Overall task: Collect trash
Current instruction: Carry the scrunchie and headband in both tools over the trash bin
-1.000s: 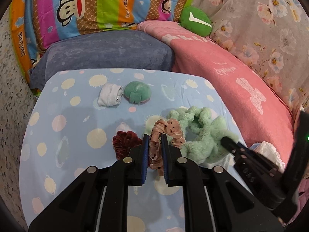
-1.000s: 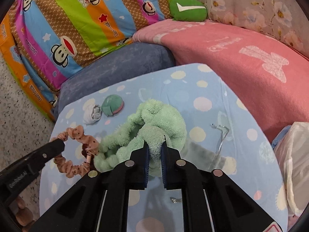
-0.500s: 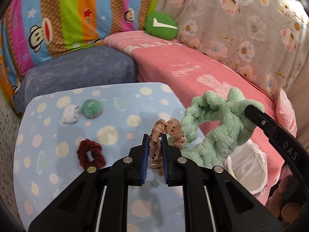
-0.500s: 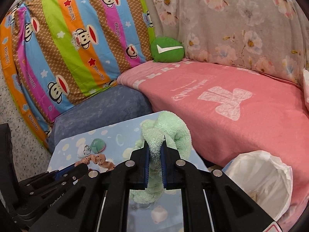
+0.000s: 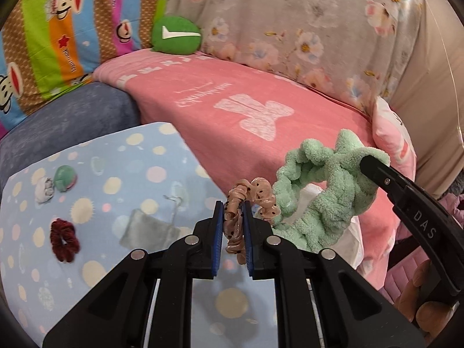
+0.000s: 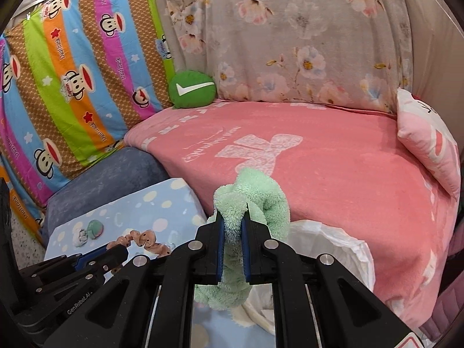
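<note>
A glossy, ruffled tan scrunchie (image 5: 251, 200) with dark dots is clamped between the left tongs (image 5: 233, 230). A fluffy mint terry headband (image 6: 255, 200) is pinched by the right tongs (image 6: 233, 249), above a crinkled white bag (image 6: 333, 249) at 3 o'clock. A velvety maroon scrunchie (image 5: 64, 240) lies on the dotted counter (image 5: 162, 156) at 9 o'clock.

Landmark = blue polka-dot tablecloth (image 5: 121, 179). On it, far-left: small white crumpled wad (image 5: 44, 192) touching round green-and-pink pad (image 5: 65, 177) on its right. Nearer than those, left side: dark red velvet scrunchie (image 5: 64, 240). Right of scrunchie, mid-cloth: flat grey fabric pouch (image 5: 148, 230). Off cloth's right edge: white plastic bag (image 6: 330, 249), w/ fluffy mint-green terry headband (image 5: 322, 200) above it. Tan dotted satin scrunchie (image 5: 246, 206) above cloth's right edge, just left of headband. Behind cloth: grey-blue velvet cushion (image 5: 58, 116); right of cloth: pink blanket (image 5: 261, 110).
</note>
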`<action>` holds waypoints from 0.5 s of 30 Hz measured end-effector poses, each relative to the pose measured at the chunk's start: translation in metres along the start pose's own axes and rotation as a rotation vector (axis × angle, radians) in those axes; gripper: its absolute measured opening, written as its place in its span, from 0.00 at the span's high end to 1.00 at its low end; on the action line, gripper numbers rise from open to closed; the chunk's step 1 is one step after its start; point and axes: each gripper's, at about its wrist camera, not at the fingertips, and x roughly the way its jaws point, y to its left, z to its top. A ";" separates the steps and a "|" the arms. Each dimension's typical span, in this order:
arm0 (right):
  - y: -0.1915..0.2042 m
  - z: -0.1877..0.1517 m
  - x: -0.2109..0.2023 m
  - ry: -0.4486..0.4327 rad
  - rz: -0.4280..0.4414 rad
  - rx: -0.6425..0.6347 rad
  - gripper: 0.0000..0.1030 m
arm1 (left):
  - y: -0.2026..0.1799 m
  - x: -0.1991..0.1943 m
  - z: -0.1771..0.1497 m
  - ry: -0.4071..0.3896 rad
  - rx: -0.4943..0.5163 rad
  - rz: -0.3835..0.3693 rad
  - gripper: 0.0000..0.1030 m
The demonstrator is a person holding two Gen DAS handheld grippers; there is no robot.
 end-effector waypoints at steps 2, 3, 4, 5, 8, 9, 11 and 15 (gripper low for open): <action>-0.017 -0.002 -0.001 0.006 -0.020 0.020 0.91 | -0.017 0.007 -0.002 0.009 0.026 -0.009 0.88; -0.026 -0.003 -0.001 0.009 -0.030 0.031 0.91 | -0.023 0.010 -0.003 0.015 0.034 -0.014 0.88; -0.034 -0.005 -0.001 0.011 -0.040 0.041 0.91 | -0.030 0.013 -0.005 0.021 0.045 -0.019 0.88; -0.042 -0.007 -0.001 0.013 -0.050 0.052 0.91 | -0.038 0.017 -0.006 0.027 0.059 -0.023 0.88; -0.061 -0.012 -0.001 0.021 -0.074 0.081 0.91 | -0.058 0.027 -0.008 0.042 0.088 -0.039 0.87; -0.067 -0.014 -0.002 0.023 -0.082 0.088 0.91 | -0.063 0.029 -0.008 0.045 0.093 -0.048 0.87; -0.079 -0.017 -0.002 0.027 -0.099 0.098 0.91 | -0.075 0.035 -0.009 0.055 0.105 -0.067 0.87; -0.096 -0.023 0.000 0.040 -0.126 0.112 0.91 | -0.095 0.046 -0.012 0.071 0.144 -0.077 0.86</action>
